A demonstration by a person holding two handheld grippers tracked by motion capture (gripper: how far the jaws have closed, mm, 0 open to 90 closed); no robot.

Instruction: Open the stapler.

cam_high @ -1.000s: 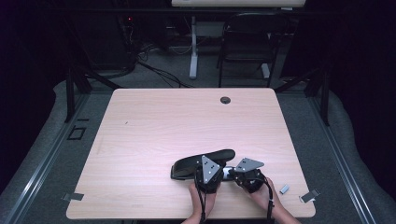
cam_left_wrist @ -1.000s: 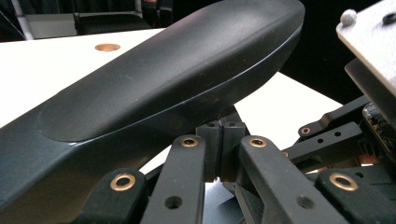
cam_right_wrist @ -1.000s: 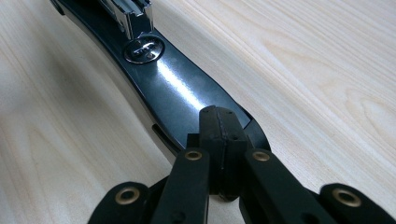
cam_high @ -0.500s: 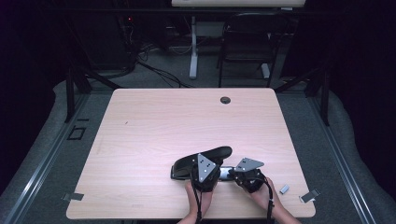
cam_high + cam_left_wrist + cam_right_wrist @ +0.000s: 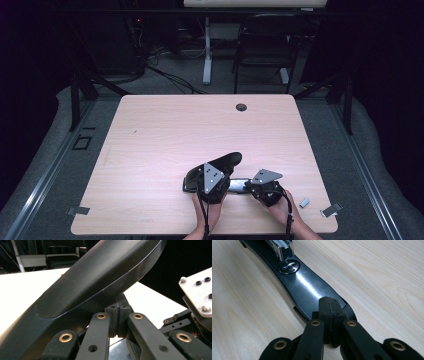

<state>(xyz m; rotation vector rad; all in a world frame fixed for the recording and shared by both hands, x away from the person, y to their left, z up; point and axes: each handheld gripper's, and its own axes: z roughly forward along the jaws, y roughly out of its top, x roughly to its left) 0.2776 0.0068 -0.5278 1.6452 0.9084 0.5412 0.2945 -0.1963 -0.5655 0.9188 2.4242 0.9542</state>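
The stapler (image 5: 212, 176) is lying near the table's (image 5: 150, 135) front edge, its long axis running roughly across the table, and it is being opened like a jaw. The right gripper (image 5: 329, 315), jaws pressed together, is pinning down the tip of the stapler's base (image 5: 307, 290), just short of the round anvil (image 5: 289, 266). At the other end, by the hinge, the left gripper (image 5: 117, 317) is sitting under the lid (image 5: 100, 275), also with its jaws together, so the lid is tilting up and away from the base rather than being pinched. The metal magazine (image 5: 282, 248) is showing beyond the anvil. I reckon everything turns on that hinge: the left hand (image 5: 207, 212) is nearer to it, so it does the lifting while the right hand (image 5: 285, 210) is anchoring.
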